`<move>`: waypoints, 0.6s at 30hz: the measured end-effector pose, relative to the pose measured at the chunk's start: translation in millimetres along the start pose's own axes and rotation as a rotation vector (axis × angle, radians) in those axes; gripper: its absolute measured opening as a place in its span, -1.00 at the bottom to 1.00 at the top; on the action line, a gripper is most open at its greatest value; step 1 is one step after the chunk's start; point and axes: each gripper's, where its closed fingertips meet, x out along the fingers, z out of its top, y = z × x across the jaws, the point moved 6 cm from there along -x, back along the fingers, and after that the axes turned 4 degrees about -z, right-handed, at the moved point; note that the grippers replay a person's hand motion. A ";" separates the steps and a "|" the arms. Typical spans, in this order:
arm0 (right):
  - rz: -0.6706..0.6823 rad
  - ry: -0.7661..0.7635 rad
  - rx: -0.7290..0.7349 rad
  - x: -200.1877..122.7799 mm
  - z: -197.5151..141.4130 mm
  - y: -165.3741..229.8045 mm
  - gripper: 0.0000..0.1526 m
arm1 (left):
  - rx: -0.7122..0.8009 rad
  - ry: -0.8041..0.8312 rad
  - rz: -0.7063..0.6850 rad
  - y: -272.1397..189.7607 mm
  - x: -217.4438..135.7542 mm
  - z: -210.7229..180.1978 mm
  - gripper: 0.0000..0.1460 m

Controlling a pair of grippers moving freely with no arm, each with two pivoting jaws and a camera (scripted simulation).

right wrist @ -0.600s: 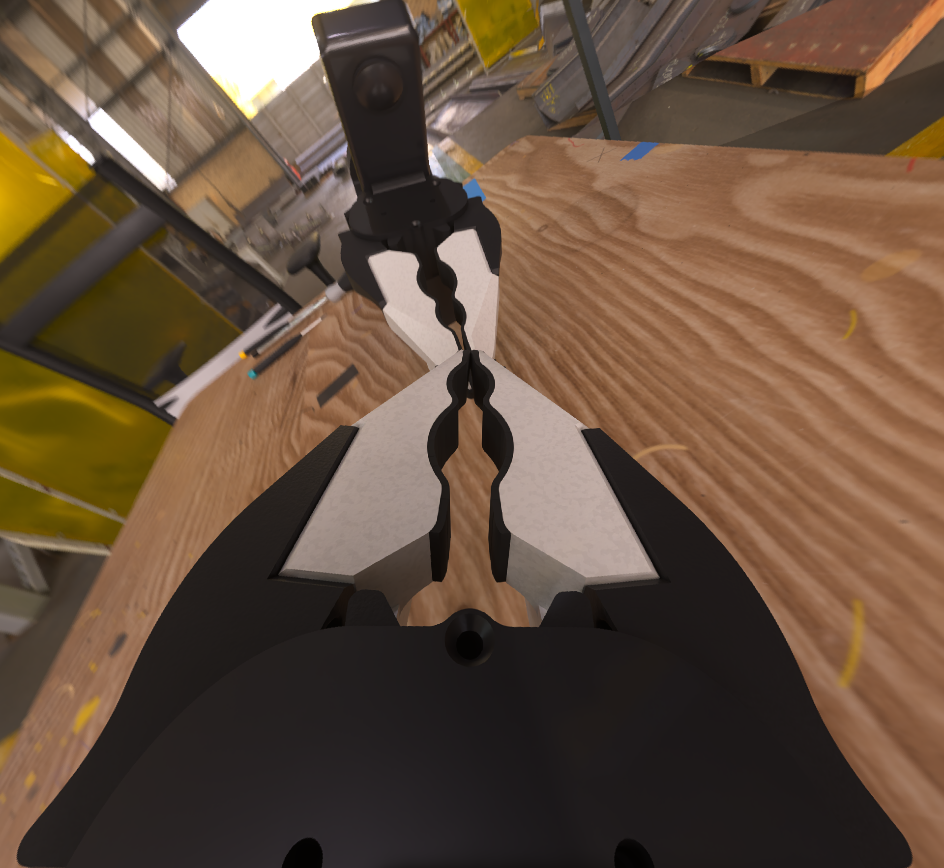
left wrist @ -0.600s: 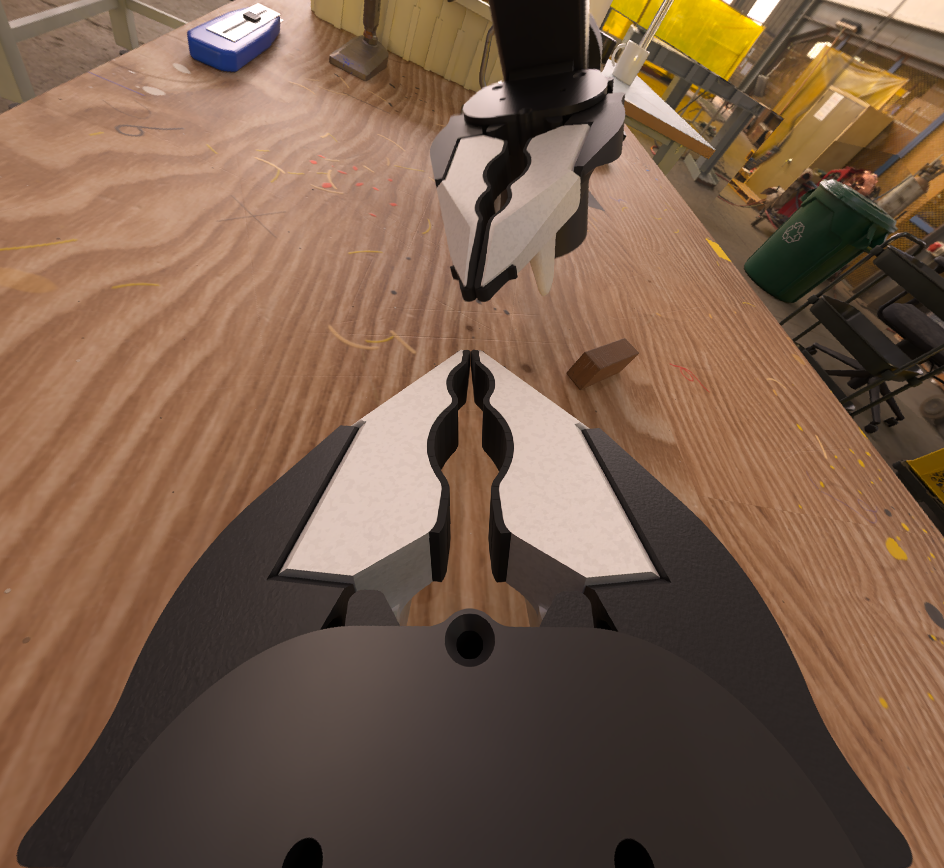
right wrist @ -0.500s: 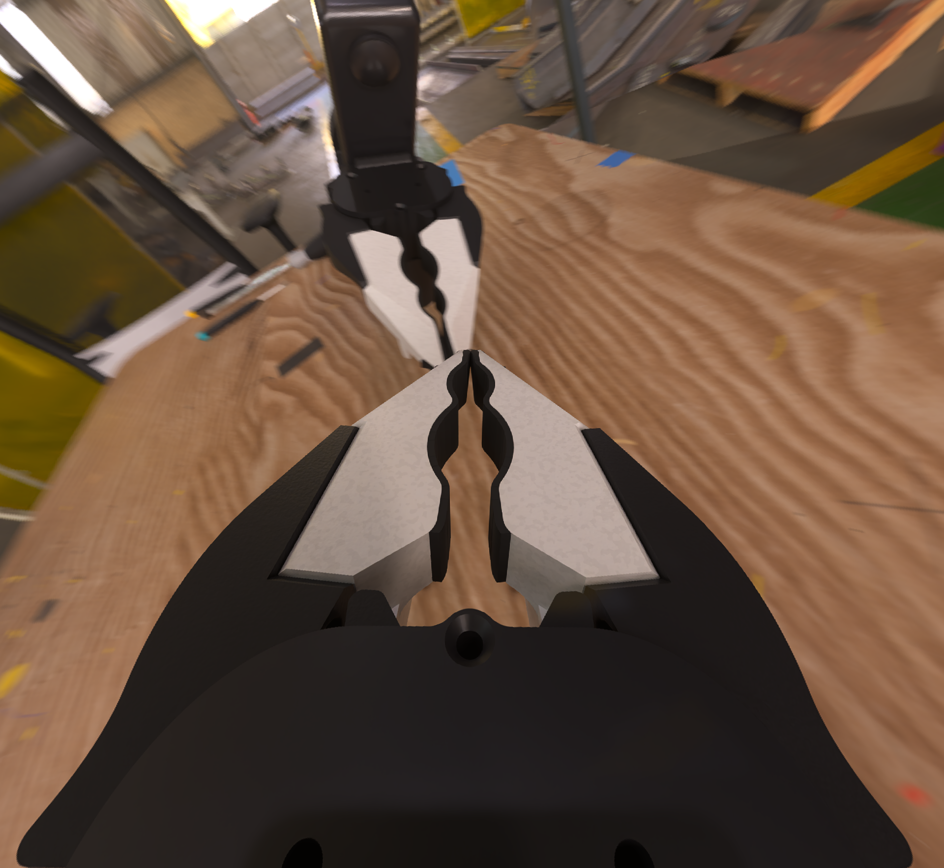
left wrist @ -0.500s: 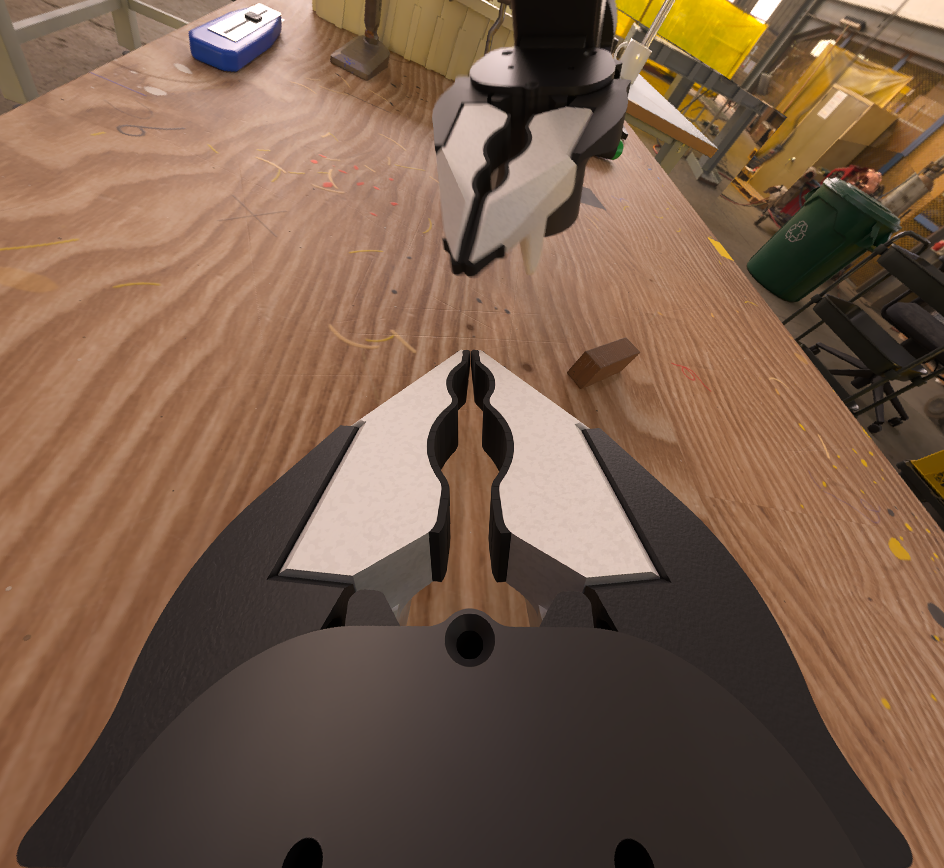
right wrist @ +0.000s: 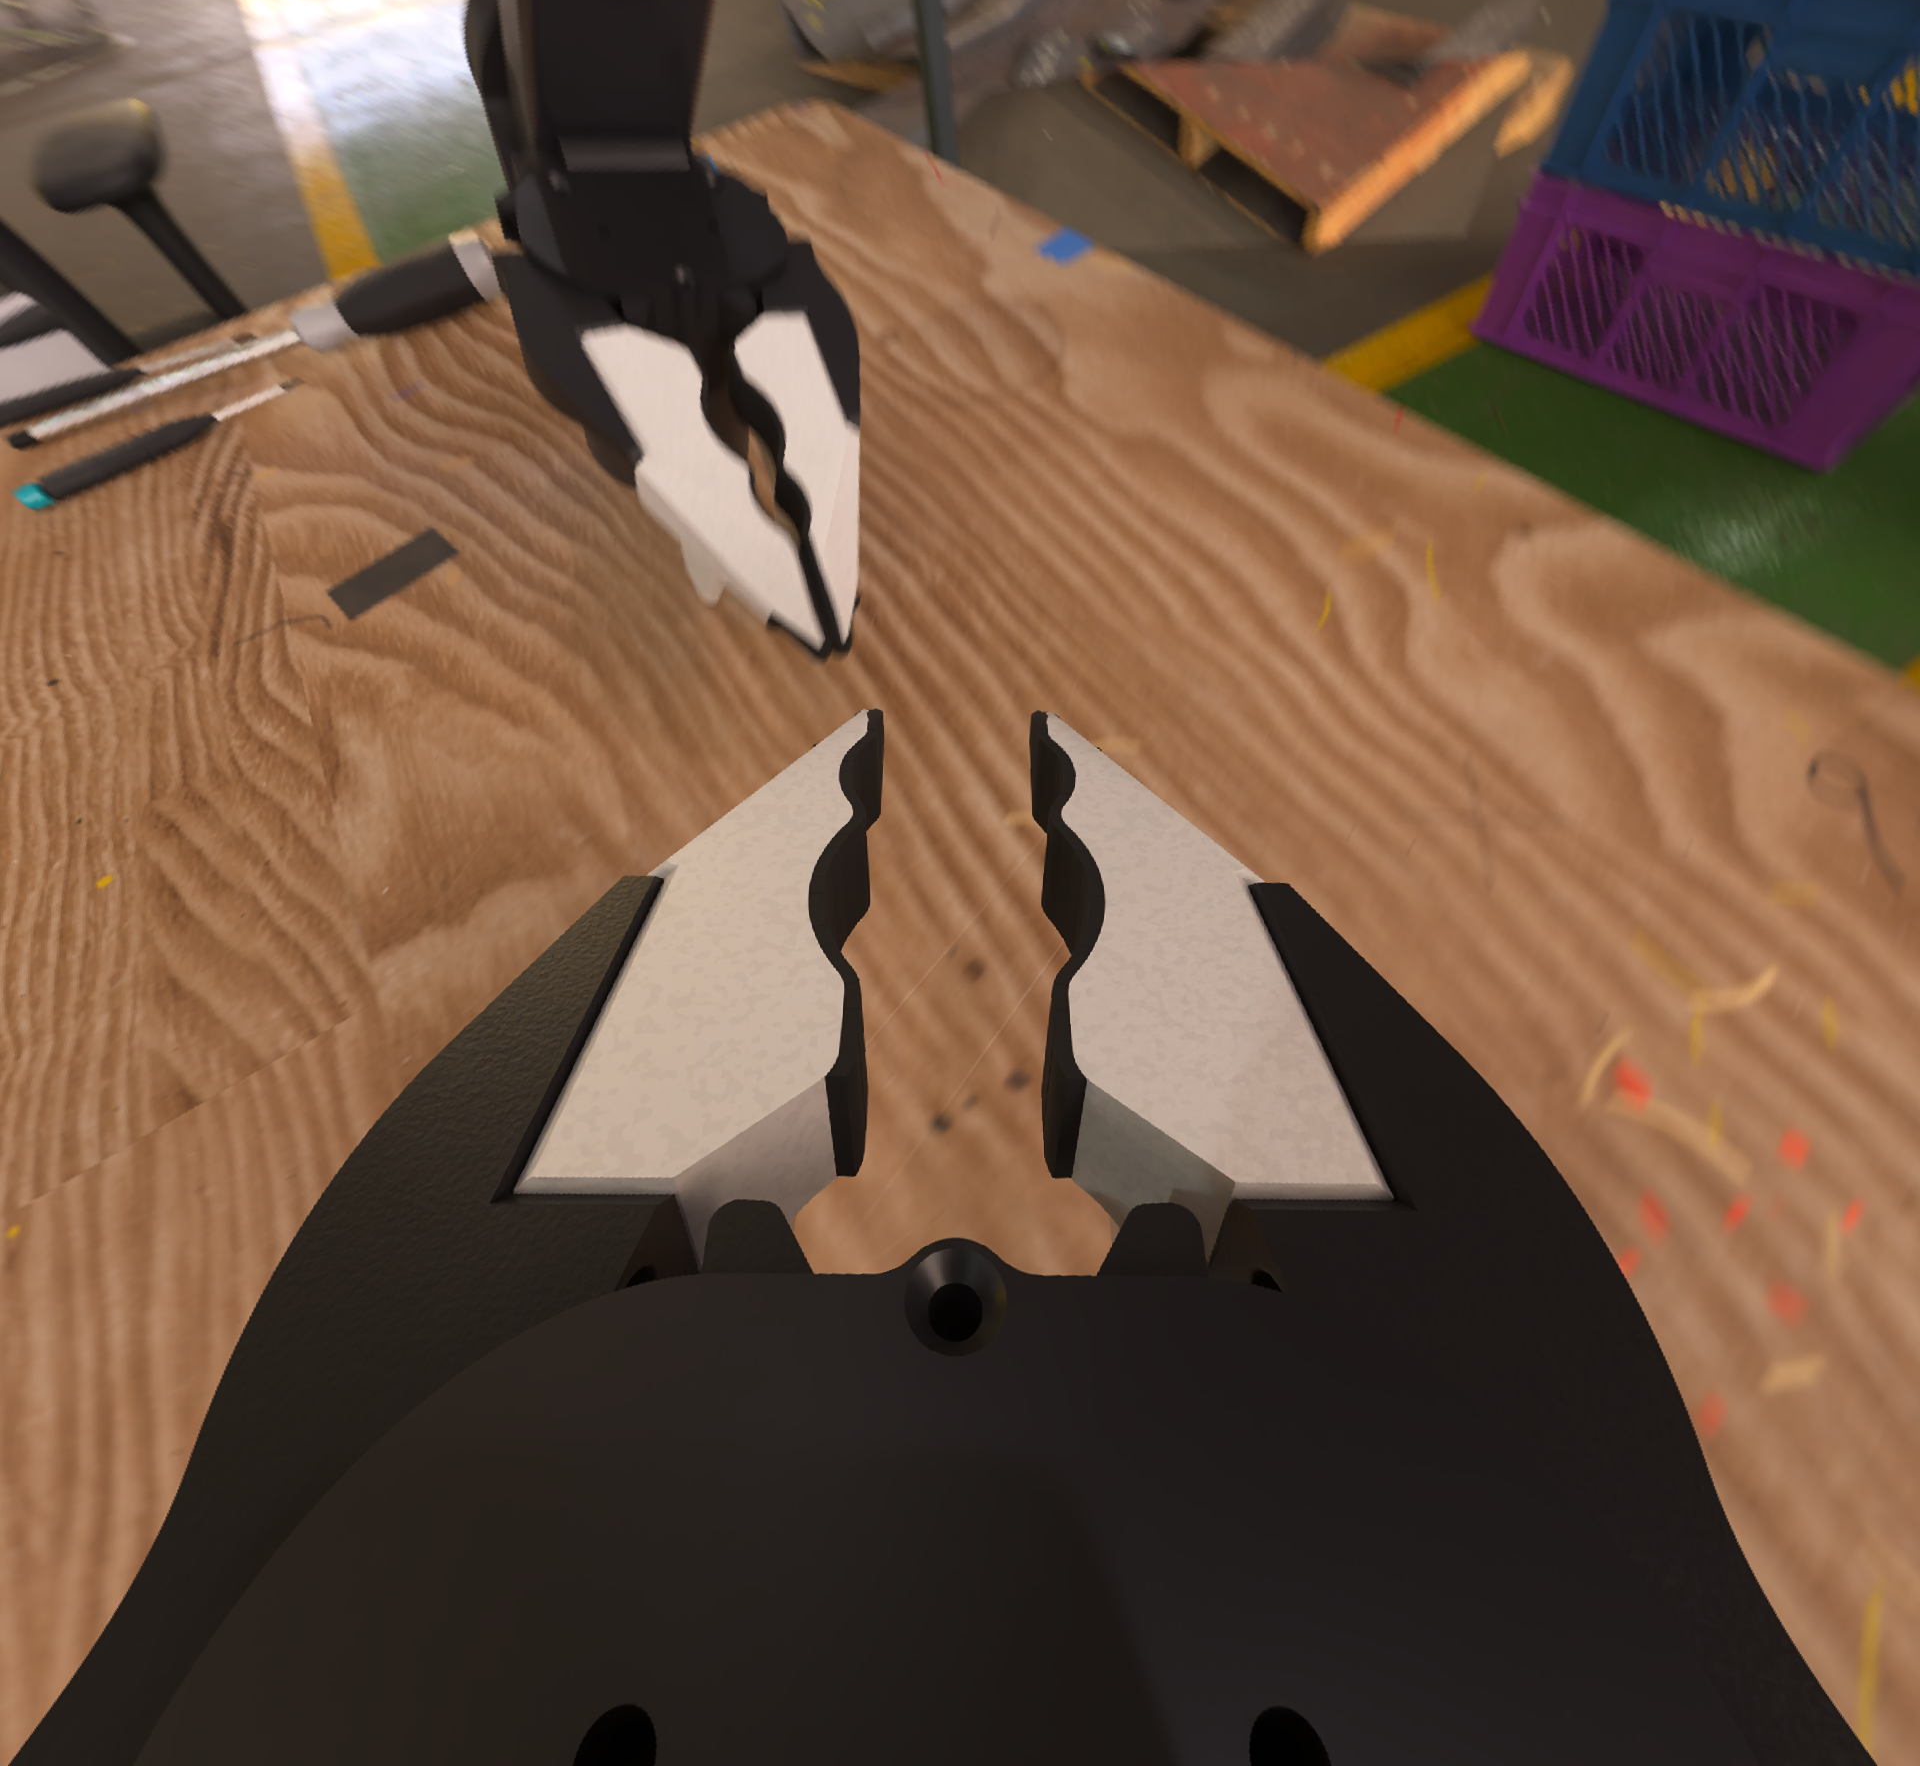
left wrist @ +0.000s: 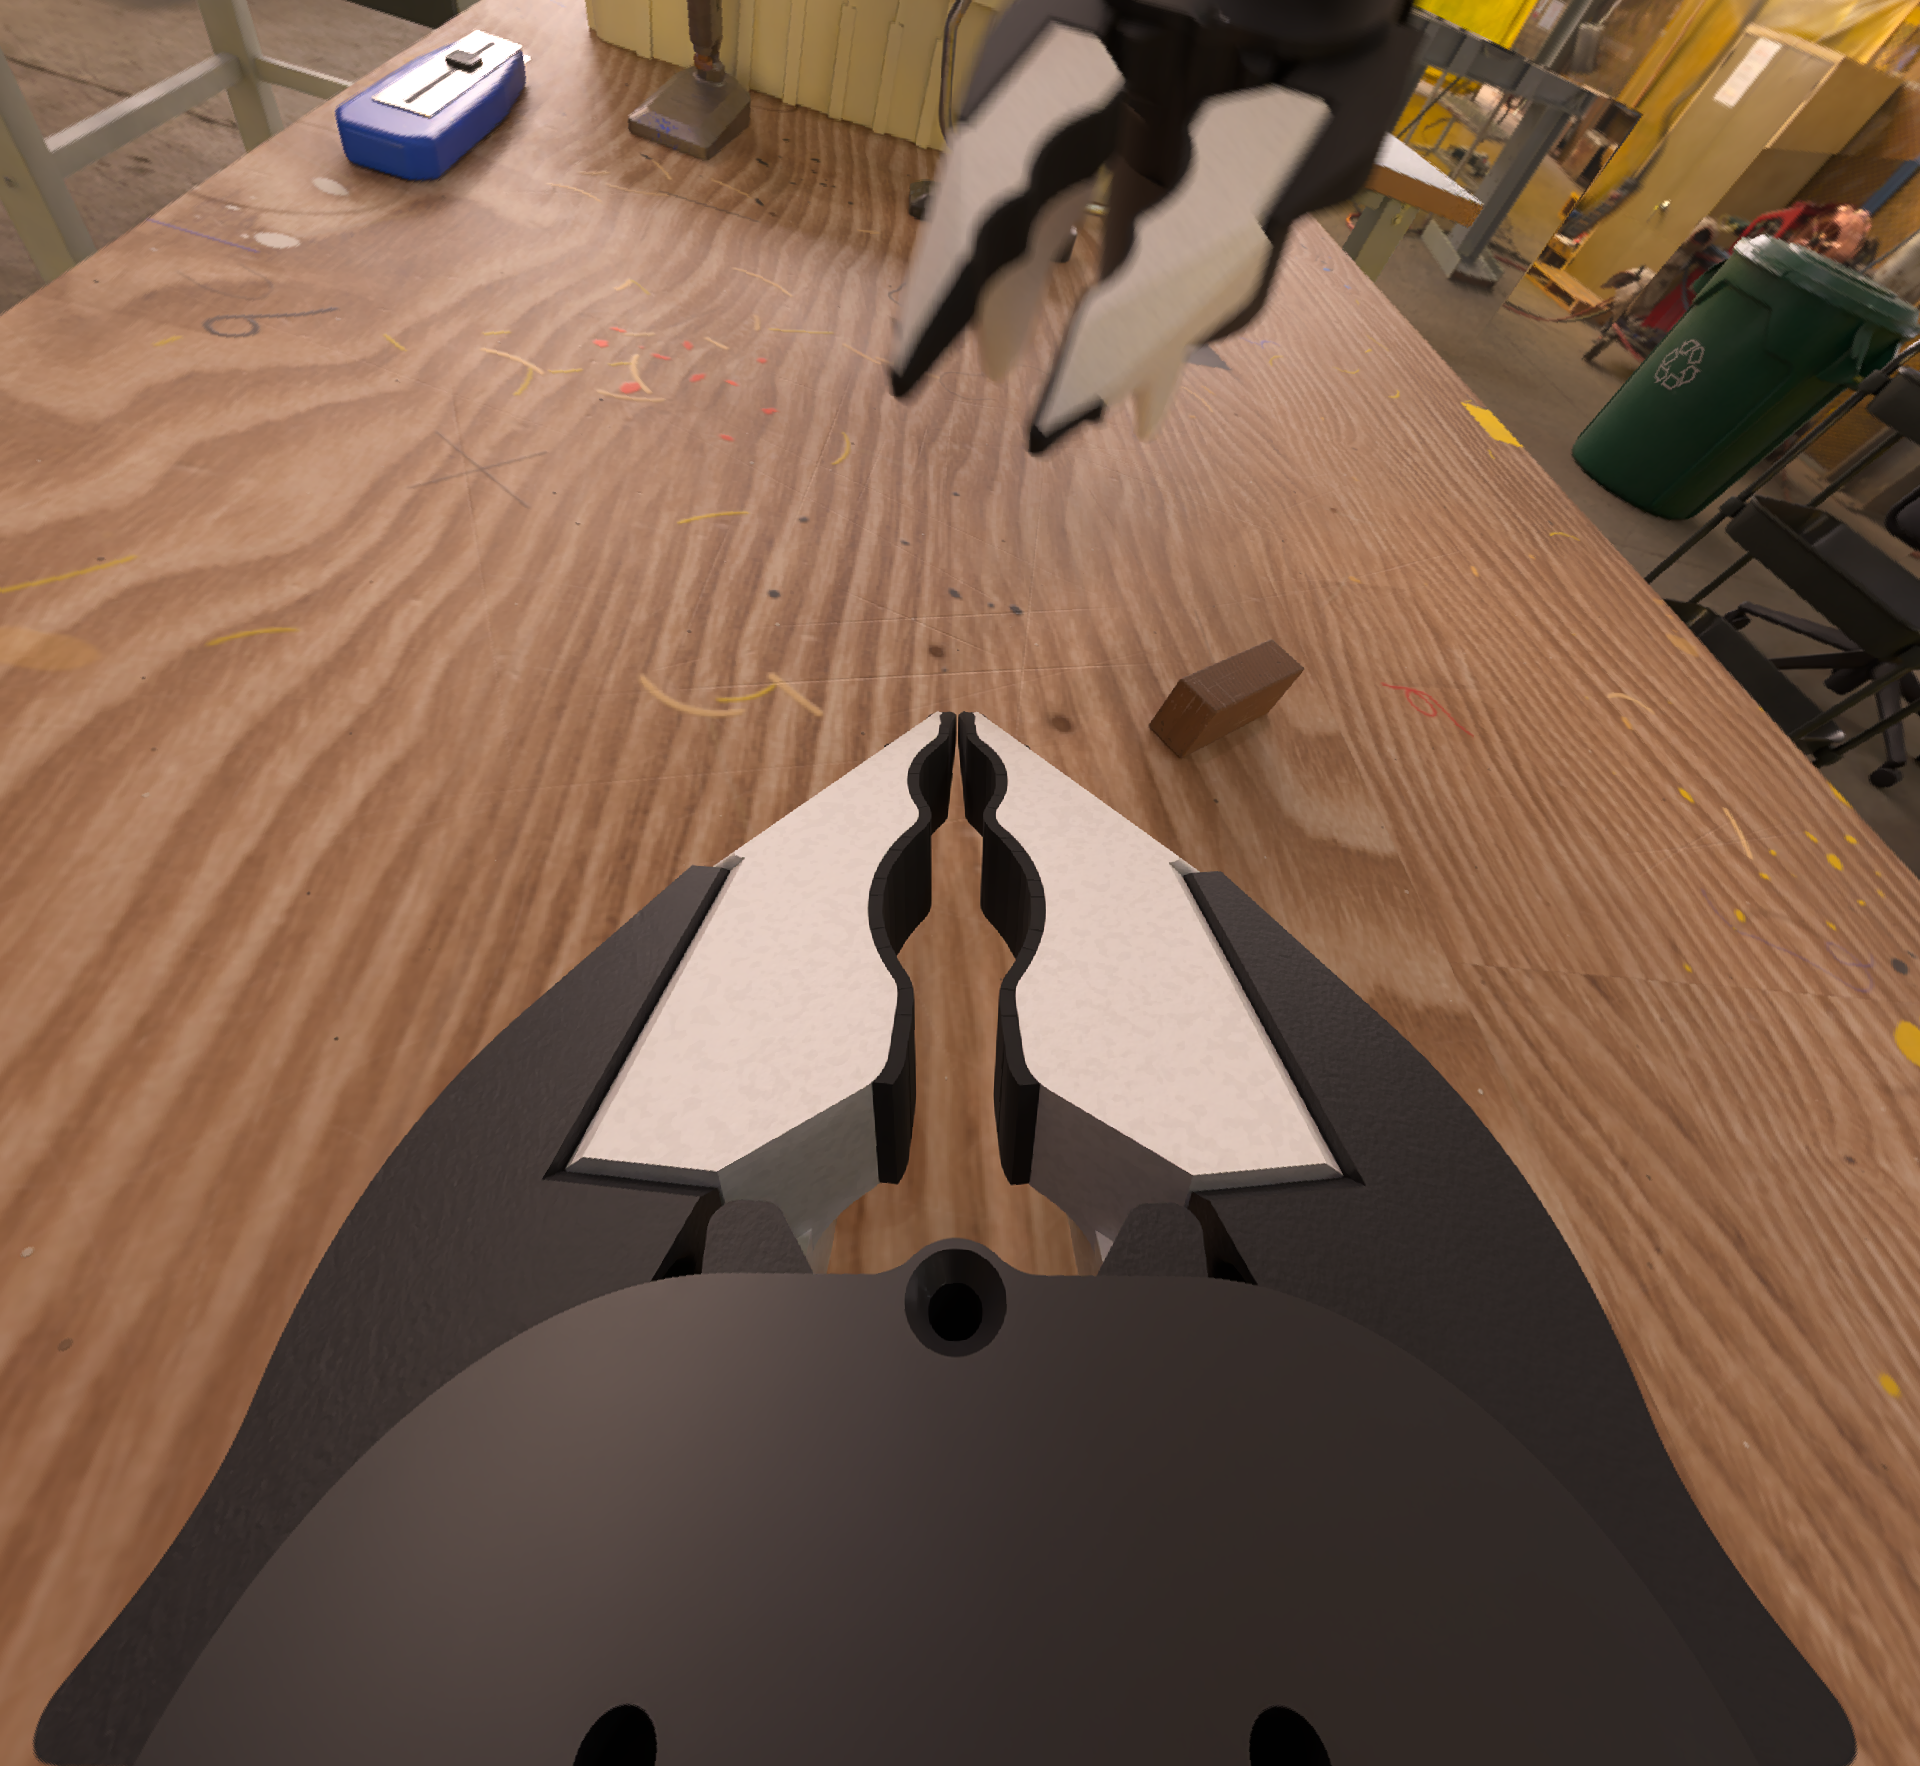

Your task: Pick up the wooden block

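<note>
While the wooden block [left wrist: 1226, 698] lies untouched on the desk [left wrist: 416, 677], just ahead and right of the clenched, empty left tool [left wrist: 954, 719], the released right tool [left wrist: 971, 412] hangs above, seemingly well short, so the pickup remains undone.

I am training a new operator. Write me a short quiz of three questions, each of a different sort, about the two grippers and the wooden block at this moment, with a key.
1. True or false: the wooden block lies flat on the workbench, gripped by nothing.
2. Multiple choice: whose jaws stand apart? A) left gripper B) right gripper C) both
3. Fill in: in the left wrist view, the block lies to the ____ of the left gripper's closed tips.

Key: 1 true; 2 B; 3 right.
</note>
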 end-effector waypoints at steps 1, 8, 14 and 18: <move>-0.033 0.029 0.018 -3.8 -8.7 9.6 -0.63 | 0.007 0.000 0.001 -0.6 0.0 0.0 -1.00; -0.254 0.252 0.106 -21.3 -58.8 68.8 -0.58 | 0.029 -0.008 -0.008 -3.2 -0.6 0.4 -1.00; -0.340 0.296 0.177 -22.4 -77.4 86.0 -0.53 | 0.014 -0.025 -0.006 -2.0 -2.1 1.2 -1.00; -0.350 0.290 0.154 -18.6 -81.1 90.5 -0.62 | 0.054 0.000 0.010 -4.9 0.0 -0.1 -1.00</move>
